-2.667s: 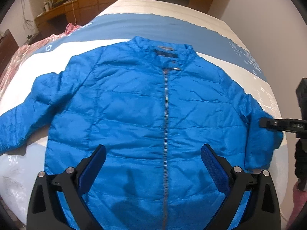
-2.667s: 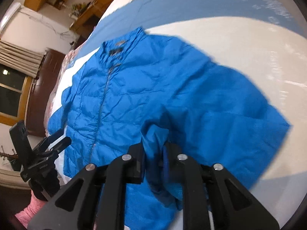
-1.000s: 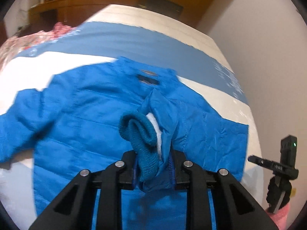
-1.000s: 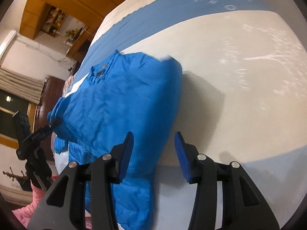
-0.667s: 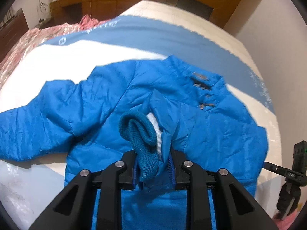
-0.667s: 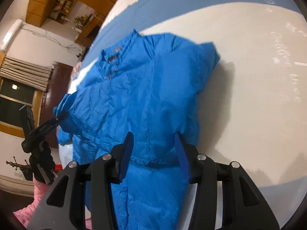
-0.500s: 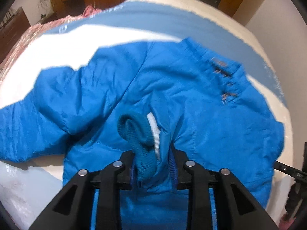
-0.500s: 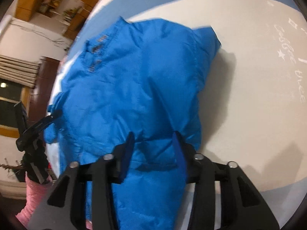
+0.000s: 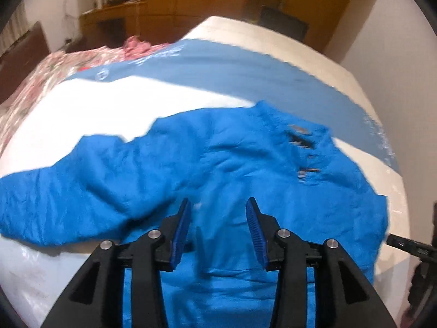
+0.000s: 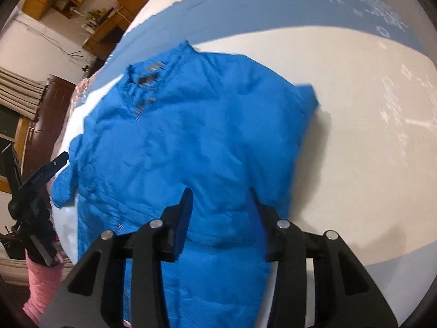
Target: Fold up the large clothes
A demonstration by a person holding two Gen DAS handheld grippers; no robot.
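Risk first, nearest the left claw (image 9: 218, 222): jaws are opening with nothing pinched, blue jacket (image 9: 245, 180) fabric lying loose just under and ahead of the tips. Folded-in sleeve likely sits there unpinned; puffy slick fabric could spring back or slide open once let go. Frame is motion-blurred, so exact lie of the sleeve cannot be told.

Right claw (image 10: 220, 209): also spreading, empty, hovering over the jacket's lower right half, pads off the cloth as far as seen. If it dips while moving it could snag the hem and drag the fold askew.

Further ahead of the left claw, to its left: the other sleeve (image 9: 54, 191) still stretched out flat on the bed (image 9: 109, 104), unfolded. Reaching for it across the body could rumple the side already turned in.

Ahead of the right claw: folded right edge (image 10: 306, 109) bulges and casts shadow, not flat; later folds may come out lopsided.

Farthest: collar (image 10: 153, 73) toward the blue band of the bedsheet (image 10: 273, 8), slightly skewed, so the centre line is off-square to both claws.
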